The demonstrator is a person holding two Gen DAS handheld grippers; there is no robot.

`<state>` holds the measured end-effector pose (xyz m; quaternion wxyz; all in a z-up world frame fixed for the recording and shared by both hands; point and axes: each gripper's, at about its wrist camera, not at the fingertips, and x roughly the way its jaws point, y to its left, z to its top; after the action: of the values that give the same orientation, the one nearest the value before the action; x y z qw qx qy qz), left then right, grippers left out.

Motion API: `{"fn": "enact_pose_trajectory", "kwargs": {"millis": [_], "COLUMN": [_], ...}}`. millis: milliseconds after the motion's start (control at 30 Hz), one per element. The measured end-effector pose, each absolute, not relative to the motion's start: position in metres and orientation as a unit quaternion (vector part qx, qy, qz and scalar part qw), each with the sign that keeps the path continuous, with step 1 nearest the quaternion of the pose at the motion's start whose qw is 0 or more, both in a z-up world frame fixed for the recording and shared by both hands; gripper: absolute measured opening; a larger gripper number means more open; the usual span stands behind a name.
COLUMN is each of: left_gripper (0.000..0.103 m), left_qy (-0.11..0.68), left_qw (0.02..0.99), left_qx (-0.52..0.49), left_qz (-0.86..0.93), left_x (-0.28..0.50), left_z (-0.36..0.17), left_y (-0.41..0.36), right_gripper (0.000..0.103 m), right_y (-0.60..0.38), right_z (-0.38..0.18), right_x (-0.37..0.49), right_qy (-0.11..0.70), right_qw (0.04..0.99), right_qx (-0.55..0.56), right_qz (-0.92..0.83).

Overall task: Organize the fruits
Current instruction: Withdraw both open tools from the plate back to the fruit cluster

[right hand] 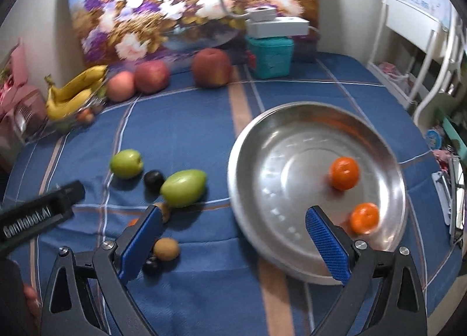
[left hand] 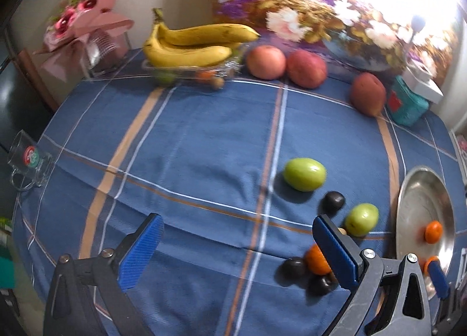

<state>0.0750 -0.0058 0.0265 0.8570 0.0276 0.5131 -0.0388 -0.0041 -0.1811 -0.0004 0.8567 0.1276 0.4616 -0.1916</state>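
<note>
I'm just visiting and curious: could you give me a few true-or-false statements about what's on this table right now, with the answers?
1. Two oranges lie in the metal plate. True.
2. The right gripper grips an orange. False: it is open and holds nothing.
3. The bananas sit on a clear tray. True.
4. Both green fruits are in the plate. False: they lie on the blue tablecloth.
5. The left gripper is open. True.

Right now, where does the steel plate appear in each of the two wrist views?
Left wrist view: the steel plate is cut off at the right edge, seen at a steep angle, right of the left tongs.
Right wrist view: it fills the centre-right, ahead of the open right tongs.
Shared landmark: the teal box at the table's far side.
</note>
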Motion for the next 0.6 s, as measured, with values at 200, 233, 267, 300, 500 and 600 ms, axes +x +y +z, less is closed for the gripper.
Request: {"fn": "enact_pose_trajectory", "kwargs": {"millis": [200, 233, 267, 300, 500, 600], "left_gripper": [0.103, 0.103, 0.103, 0.103, 0.103, 0.103], "left_qy": [0.534, 0.539, 0.543, 0.549, 0.573, 0.581], "left_qw": [0.845, 0.842, 0.84, 0.836, 0.818, 0.812], "left_qx": [0.018, 0.015, 0.013, 0.01, -0.012, -0.022], "left_qz": [-0.021, -0.019, -0.017, -0.015, -0.037, -0.054], "left_x": [0.077, 0.077, 0.077, 0.077, 0.079, 0.079], "left_z": [0.019, 0.016, 0.014, 0.011, 0.0, -0.003], "left_y": [0.015, 0.017, 0.019, 0.022, 0.023, 0.022], "right_gripper": [0.099, 0.099, 0.099, 0.099, 0.098, 0.098], "right_y": [-0.165, -0.162, -0.16, -0.157, -0.138, -0.135], "right_z": [-0.01, -0.012, -0.013, -0.014, -0.015, -0.012], "right_x": [0.004, 0.005, 0.005, 0.006, 0.012, 0.012], "right_qy": [0.492, 0.495, 0.498, 0.502, 0.514, 0.511], "right_qw": [0.847, 0.847, 0.846, 0.845, 0.847, 0.851], "right_qx": [0.119, 0.123, 0.124, 0.122, 0.092, 0.083], "right_qz": [-0.16, -0.151, -0.144, -0.138, -0.097, -0.086]}}
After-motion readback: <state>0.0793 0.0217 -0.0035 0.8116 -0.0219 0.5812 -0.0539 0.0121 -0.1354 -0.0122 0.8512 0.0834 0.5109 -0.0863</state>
